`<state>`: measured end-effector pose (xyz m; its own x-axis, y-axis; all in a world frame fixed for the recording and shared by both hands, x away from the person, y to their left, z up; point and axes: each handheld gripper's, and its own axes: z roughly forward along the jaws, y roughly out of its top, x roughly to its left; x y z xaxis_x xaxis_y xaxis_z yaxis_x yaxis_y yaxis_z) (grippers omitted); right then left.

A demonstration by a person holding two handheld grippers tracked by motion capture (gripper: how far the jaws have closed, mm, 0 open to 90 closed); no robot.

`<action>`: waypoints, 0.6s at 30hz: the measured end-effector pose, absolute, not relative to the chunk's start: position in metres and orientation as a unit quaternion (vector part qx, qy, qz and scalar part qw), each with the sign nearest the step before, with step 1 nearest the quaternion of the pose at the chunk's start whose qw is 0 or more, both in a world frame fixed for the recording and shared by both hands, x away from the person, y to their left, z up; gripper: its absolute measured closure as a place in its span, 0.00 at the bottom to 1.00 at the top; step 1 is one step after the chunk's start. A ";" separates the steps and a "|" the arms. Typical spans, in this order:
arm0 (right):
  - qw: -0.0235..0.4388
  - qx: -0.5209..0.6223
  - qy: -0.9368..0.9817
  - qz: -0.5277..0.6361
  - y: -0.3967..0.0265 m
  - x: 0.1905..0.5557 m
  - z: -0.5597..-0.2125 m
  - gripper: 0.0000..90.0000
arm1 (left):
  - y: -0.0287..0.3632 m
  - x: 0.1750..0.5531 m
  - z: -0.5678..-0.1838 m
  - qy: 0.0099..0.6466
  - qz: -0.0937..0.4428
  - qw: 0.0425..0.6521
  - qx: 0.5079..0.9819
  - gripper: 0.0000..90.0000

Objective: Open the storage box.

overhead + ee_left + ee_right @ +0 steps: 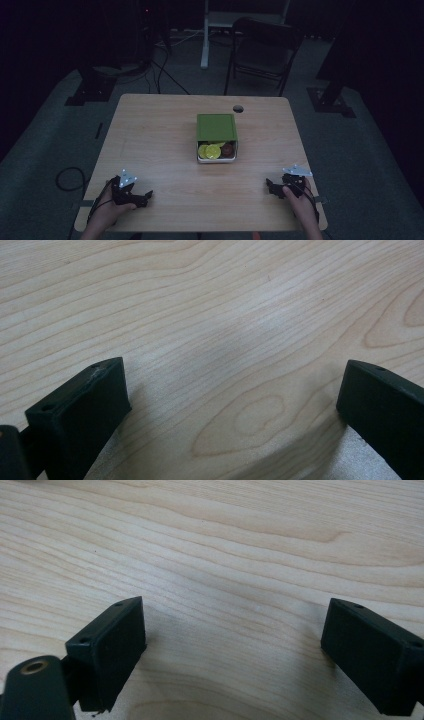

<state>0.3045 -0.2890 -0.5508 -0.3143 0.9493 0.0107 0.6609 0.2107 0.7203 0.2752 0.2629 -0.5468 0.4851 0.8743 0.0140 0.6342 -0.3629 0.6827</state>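
Both pairs of black jaws are seen spread wide, with nothing held between them. At the left side of the high view, the left gripper [142, 196] is held by the person's left hand [111, 209] near the front left corner of the wooden table [155, 150], and its grey three-cornered plate is seen on top of it. From the left gripper view, one finger [95, 405] is seen at the left and the other at the right, and only bare wood grain is found in the gap between them; the jaws are resting low over the tabletop, but whether they touch it cannot be told. In the middle of the table, a little toward the far side, a small tin box [216, 159] is placed, and its green lid [216, 128] is slid back so that the near end is left uncovered. Inside the uncovered part, yellow-green round pieces [209, 150] are seen at the left and a reddish-brown one [228, 148] at the right. A round hole [238, 108] is cut in the tabletop just behind the box. At the right side, the right gripper [272, 186] is held by the right hand [299, 196] near the front right corner, well apart from the box. In the right gripper view its fingers [112, 647] are also parted over bare wood. Behind the table, a dark folding chair [262, 52] is standing on the grey floor.
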 end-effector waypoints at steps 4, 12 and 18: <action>0.225 0.541 0.745 0.320 -0.289 0.305 -0.551 0.11 | 0.263 0.275 -0.547 0.469 0.192 0.313 0.803 0.01; 0.225 0.540 0.745 0.320 -0.289 0.305 -0.551 0.11 | 0.263 0.277 -0.547 0.458 0.190 0.314 0.809 0.01; 0.225 0.541 0.745 0.320 -0.289 0.305 -0.551 0.11 | 0.256 0.279 -0.546 0.440 0.200 0.318 0.816 0.03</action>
<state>0.3046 -0.2890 -0.5508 -0.3143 0.9493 0.0109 0.6613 0.2107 0.7199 0.2791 0.2558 -0.5461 0.5335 0.8445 0.0459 0.5906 -0.4108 0.6946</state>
